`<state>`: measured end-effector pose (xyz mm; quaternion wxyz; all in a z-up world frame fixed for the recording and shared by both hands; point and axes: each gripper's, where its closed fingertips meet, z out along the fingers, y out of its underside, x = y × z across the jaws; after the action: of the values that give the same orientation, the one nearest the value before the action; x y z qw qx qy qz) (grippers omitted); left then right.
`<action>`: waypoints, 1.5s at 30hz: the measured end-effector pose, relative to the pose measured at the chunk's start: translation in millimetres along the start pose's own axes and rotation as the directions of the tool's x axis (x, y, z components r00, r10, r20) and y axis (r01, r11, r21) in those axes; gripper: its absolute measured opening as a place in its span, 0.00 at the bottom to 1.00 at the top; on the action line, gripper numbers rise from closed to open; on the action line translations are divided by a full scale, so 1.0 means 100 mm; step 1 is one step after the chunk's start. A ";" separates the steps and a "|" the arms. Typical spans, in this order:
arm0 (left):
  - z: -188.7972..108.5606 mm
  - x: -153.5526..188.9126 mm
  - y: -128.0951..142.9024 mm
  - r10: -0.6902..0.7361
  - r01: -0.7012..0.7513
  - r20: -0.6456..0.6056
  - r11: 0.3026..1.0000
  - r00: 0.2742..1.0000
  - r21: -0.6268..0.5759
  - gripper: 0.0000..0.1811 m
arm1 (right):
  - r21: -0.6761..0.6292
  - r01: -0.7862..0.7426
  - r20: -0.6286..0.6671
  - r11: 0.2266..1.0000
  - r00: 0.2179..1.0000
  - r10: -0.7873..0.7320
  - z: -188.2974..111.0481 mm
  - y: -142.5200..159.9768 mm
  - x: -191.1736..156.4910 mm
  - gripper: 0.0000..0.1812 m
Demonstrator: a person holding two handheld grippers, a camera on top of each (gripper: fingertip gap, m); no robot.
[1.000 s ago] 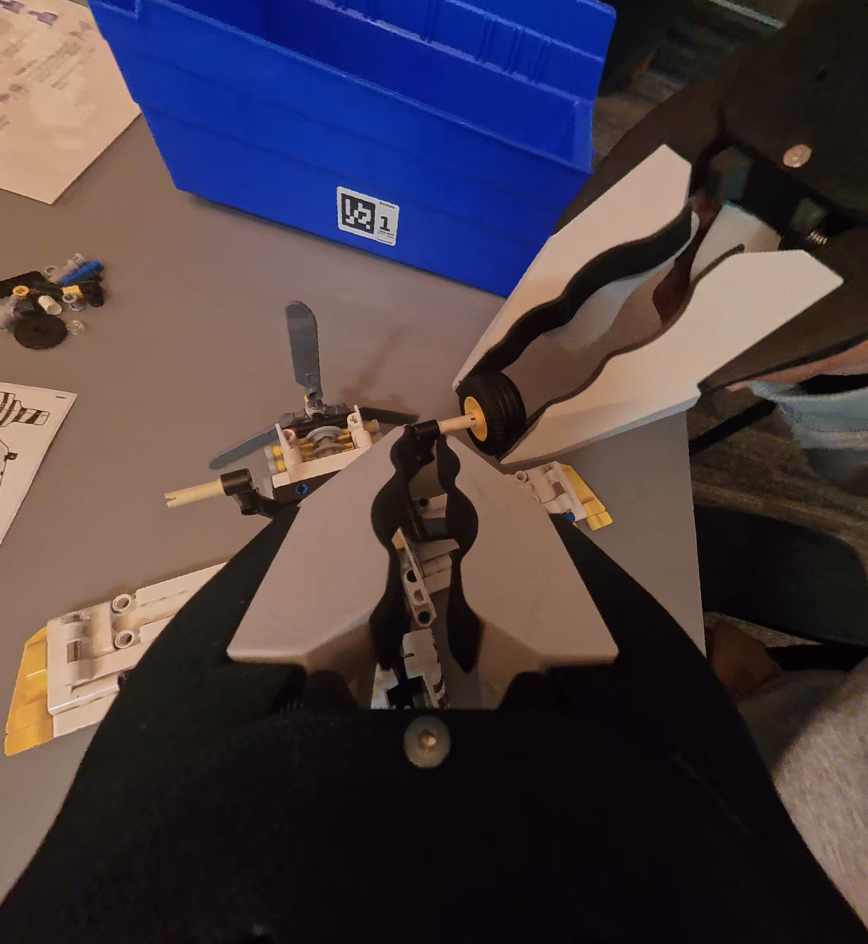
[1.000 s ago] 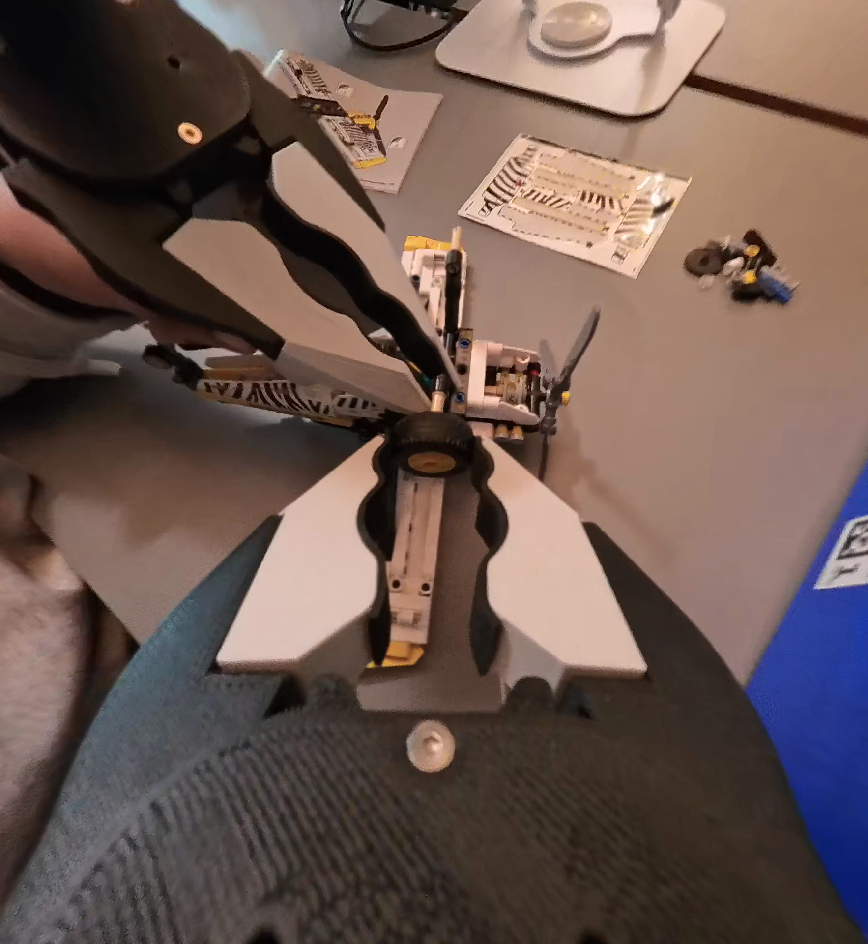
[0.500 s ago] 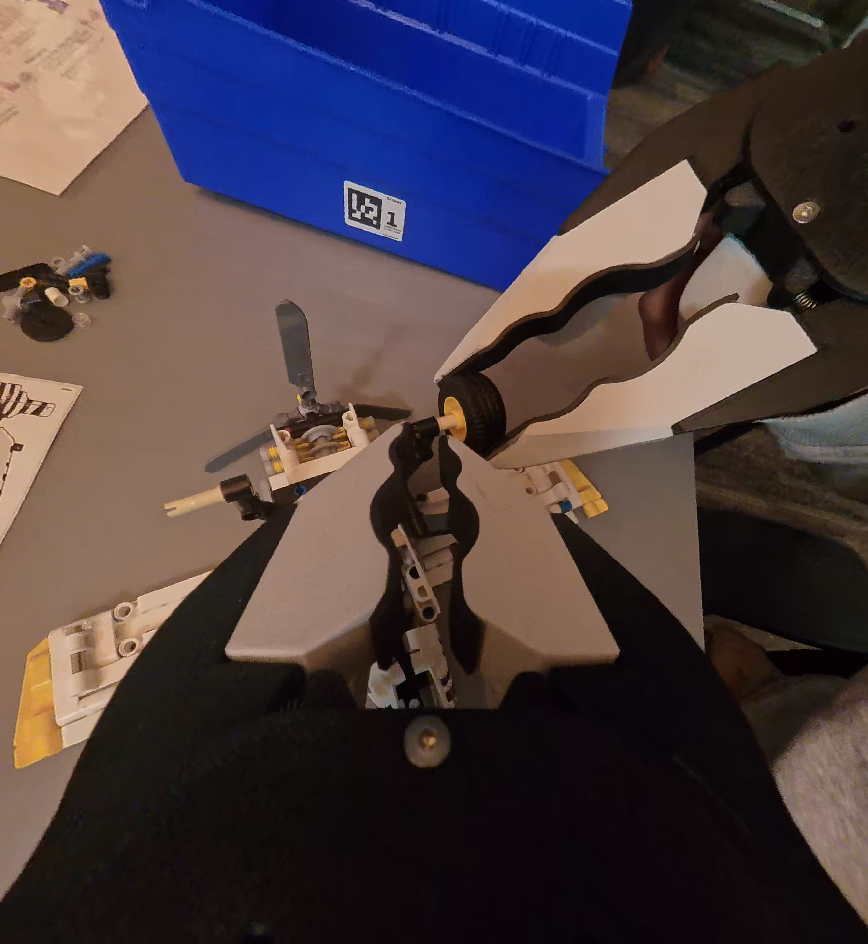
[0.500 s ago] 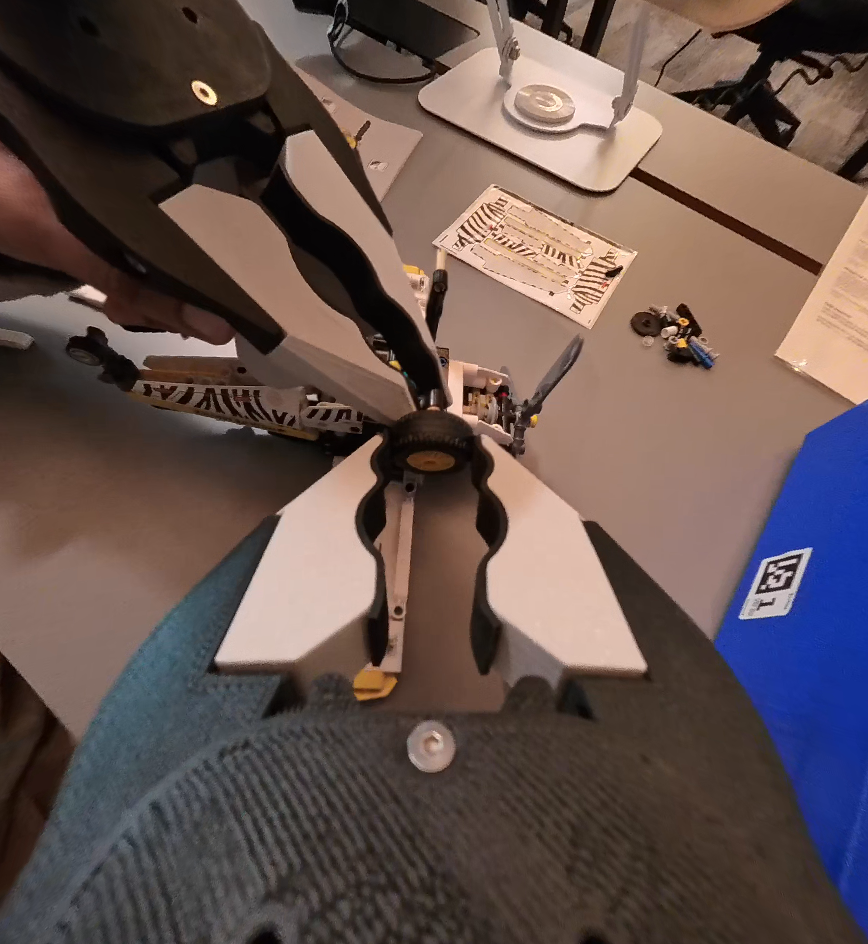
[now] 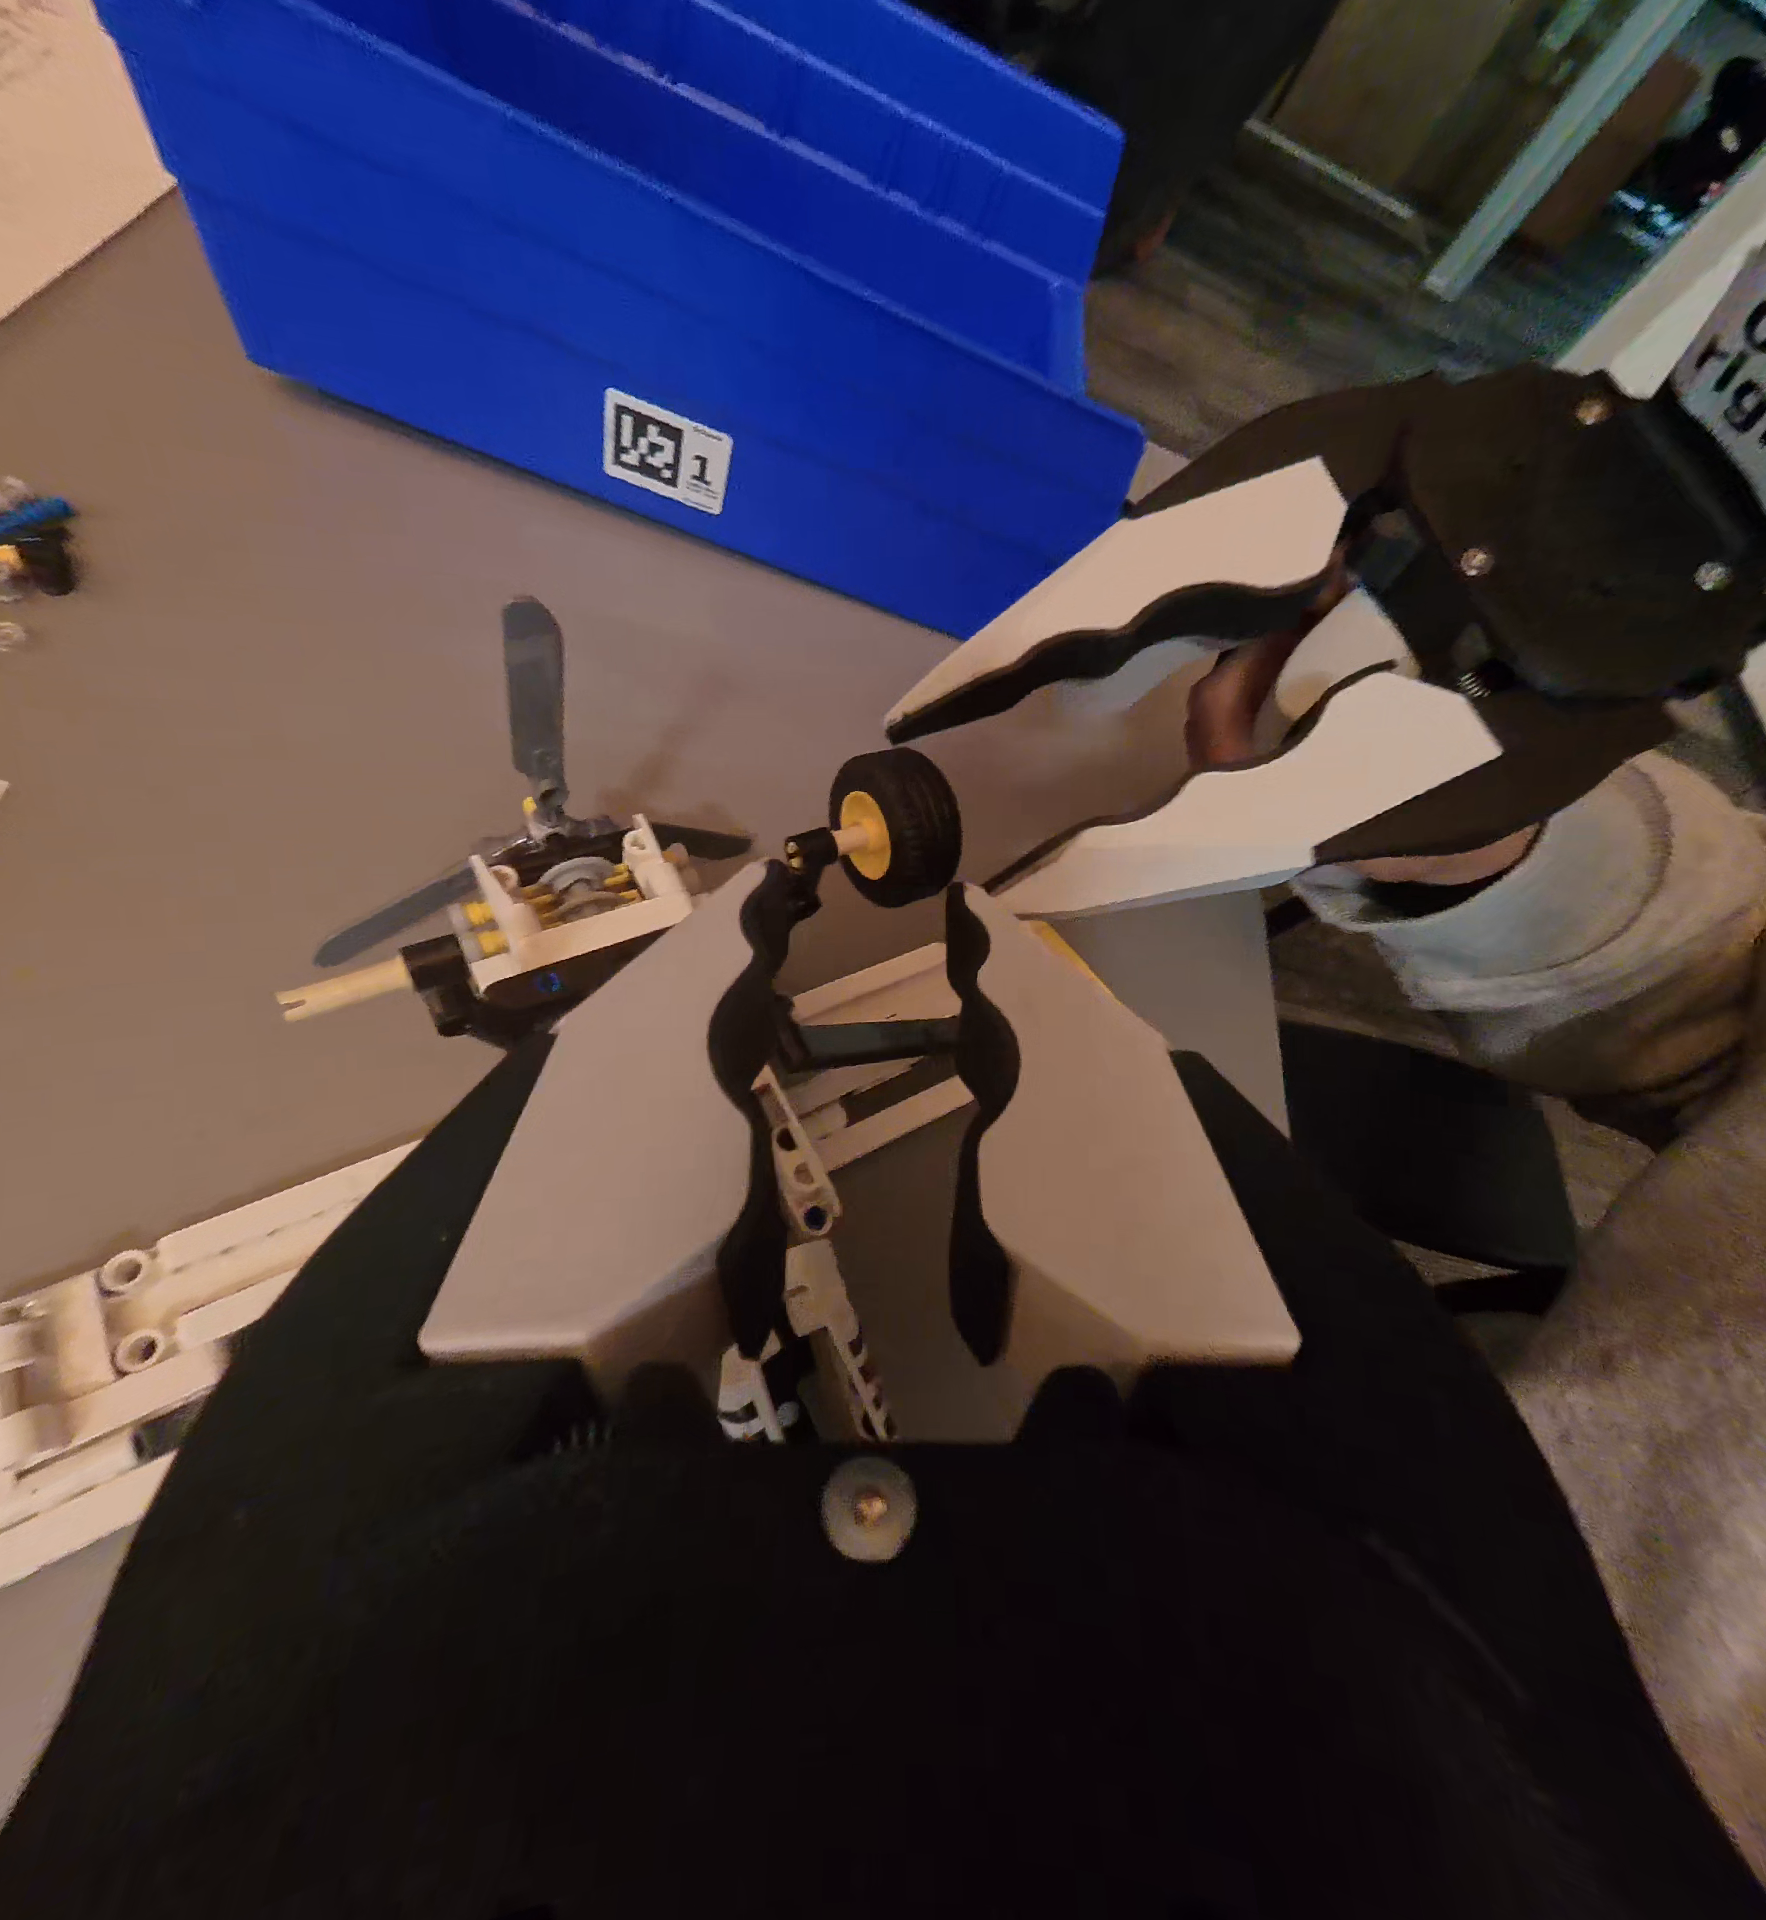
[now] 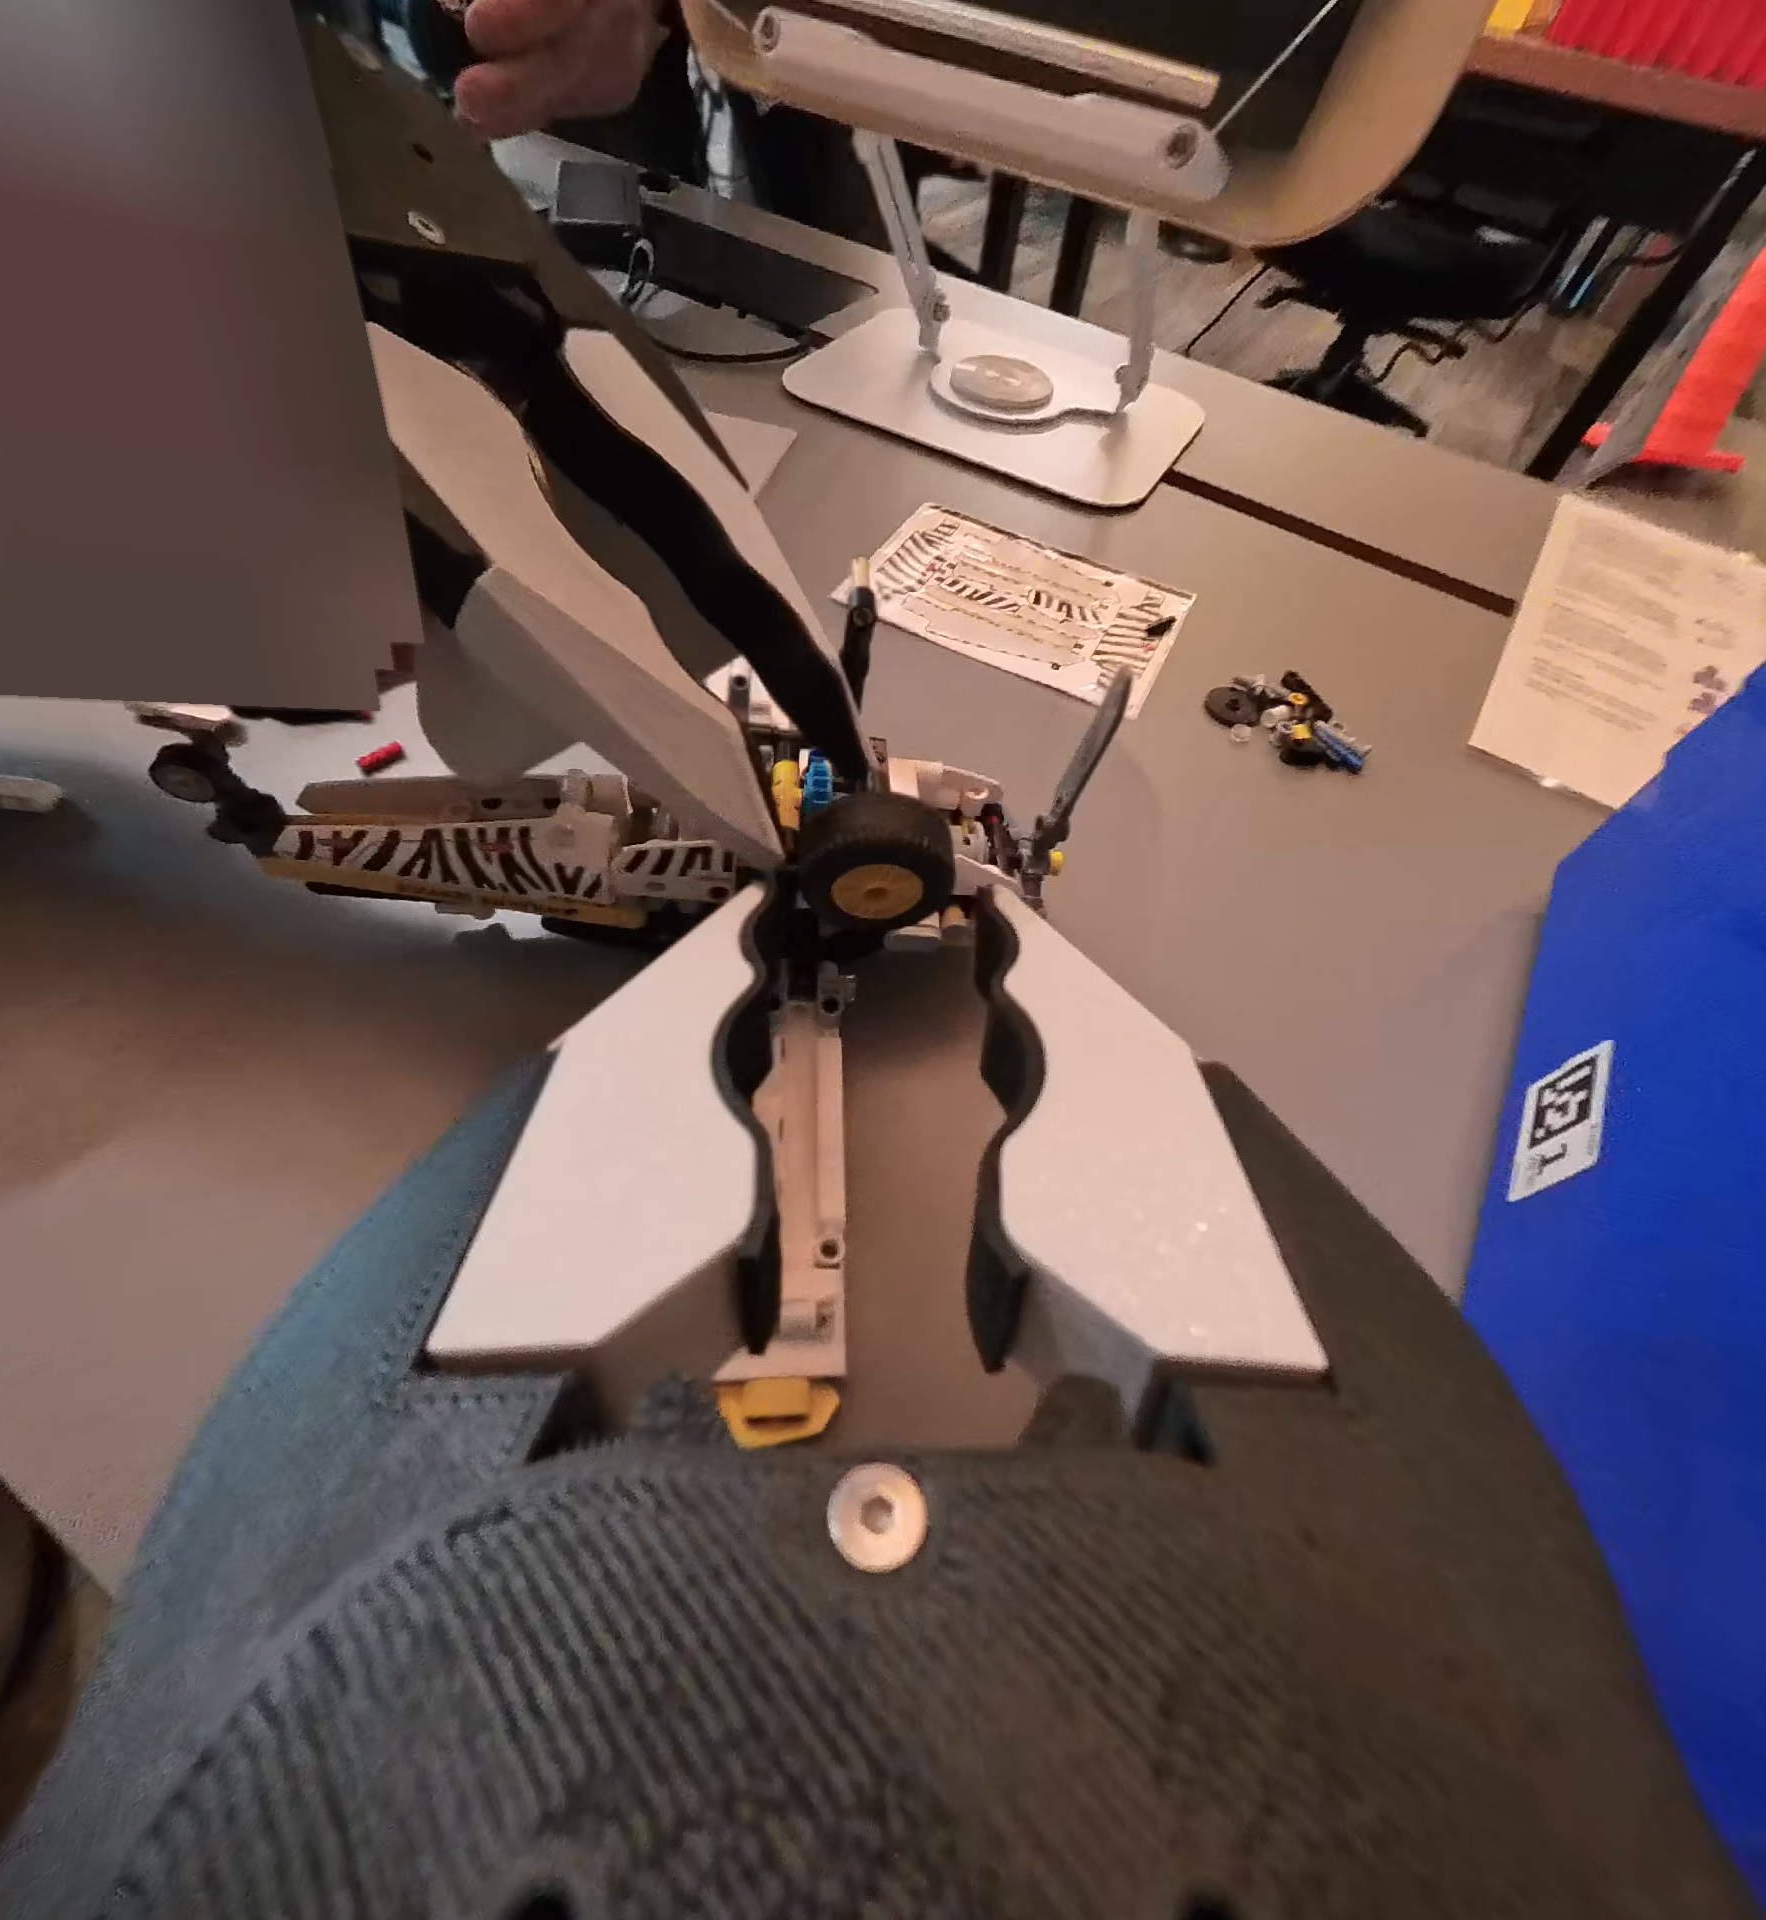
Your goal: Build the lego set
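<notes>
1. Two hand-held grippers, both spread: left (image 5: pixel 863 899), right (image 6: pixel 874 914), flank the wheel (image 5: pixel 897 828).
2. Wheel sits on the plane's (image 6: pixel 505 852) axle, between their tips.
3. Best practice: steady the plane, press the wheel straight along the axle.

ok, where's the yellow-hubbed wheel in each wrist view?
Left wrist view: wheel just above centre, on a tan axle, beyond the left claw's tips.
Right wrist view: wheel at centre, yellow hub facing the camera, just past the right claw's tips.
Shared landmark: grey propeller.

The blue bin (image 5: pixel 650 260) walls off the far side; bare table (image 5: pixel 183 748) lies left of the propeller (image 5: pixel 536 686).
</notes>
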<state>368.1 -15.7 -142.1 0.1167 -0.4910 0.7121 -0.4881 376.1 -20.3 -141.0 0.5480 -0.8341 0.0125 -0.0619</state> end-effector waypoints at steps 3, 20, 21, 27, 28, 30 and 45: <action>0.02 0.03 0.00 0.010 -0.010 -0.015 1.000 1.000 0.012 0.19 | 0.002 0.042 -0.037 0.999 0.998 -0.042 0.02 0.01 0.01 0.17; 0.04 0.01 0.02 0.081 -0.081 0.014 0.997 0.997 0.000 0.21 | 0.008 0.081 0.029 0.997 0.996 -0.081 0.06 0.01 0.03 0.14; 0.04 0.01 0.02 0.085 -0.085 0.016 0.996 0.996 0.000 0.21 | 0.007 0.087 0.032 0.996 0.996 -0.088 0.07 0.01 0.03 0.15; 0.03 0.02 0.01 0.081 -0.081 -0.001 0.997 0.997 0.010 0.23 | -0.005 0.016 0.068 1.000 0.998 -0.016 0.07 0.00 0.03 0.14; 0.03 0.02 0.02 0.082 -0.082 -0.002 0.997 0.997 0.009 0.23 | -0.006 -0.015 0.079 1.000 0.997 0.016 0.07 -0.01 0.03 0.14; 0.04 0.01 0.02 0.091 -0.091 0.005 0.996 0.996 0.008 0.23 | -0.009 -0.058 0.096 0.998 0.994 0.059 0.08 -0.01 0.03 0.14; 0.04 0.00 0.02 0.099 -0.099 0.018 0.995 0.995 0.007 0.23 | 0.023 -0.034 0.076 0.999 0.997 0.032 0.13 -0.01 0.04 0.14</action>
<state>369.6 -18.3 -146.1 0.1489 -0.4590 0.7326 -0.4800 381.5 -8.9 -144.9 0.5592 -0.8287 0.0048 -0.0216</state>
